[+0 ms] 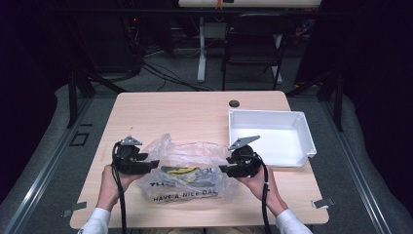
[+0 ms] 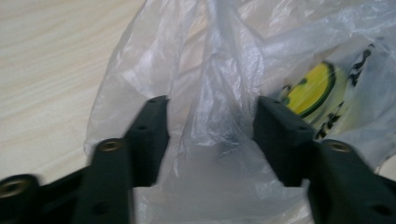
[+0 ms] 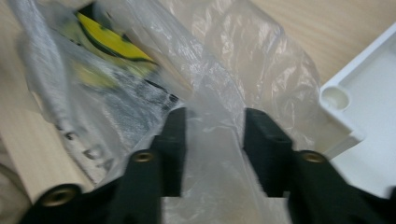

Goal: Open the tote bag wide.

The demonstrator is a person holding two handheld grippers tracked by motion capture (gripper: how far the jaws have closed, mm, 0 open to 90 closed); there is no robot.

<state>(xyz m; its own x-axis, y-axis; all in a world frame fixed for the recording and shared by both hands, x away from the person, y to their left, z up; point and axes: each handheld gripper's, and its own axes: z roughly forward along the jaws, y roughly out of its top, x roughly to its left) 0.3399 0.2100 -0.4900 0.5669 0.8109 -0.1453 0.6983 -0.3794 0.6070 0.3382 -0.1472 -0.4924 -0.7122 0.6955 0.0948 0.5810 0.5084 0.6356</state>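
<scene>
Fingers (image 2: 149,135) of both grippers straddle plastic bag (image 1: 187,178) edges, not pinching.

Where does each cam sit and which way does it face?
High view: above the person's side, facing forward and down at the table, plastic bag, white tray; both hands and forearms show.
Left gripper view: rides the left gripper, looking along its black jaws at the bag.
Right gripper view: rides the right gripper, same way; tray corner visible.
All views share the bag.
</scene>
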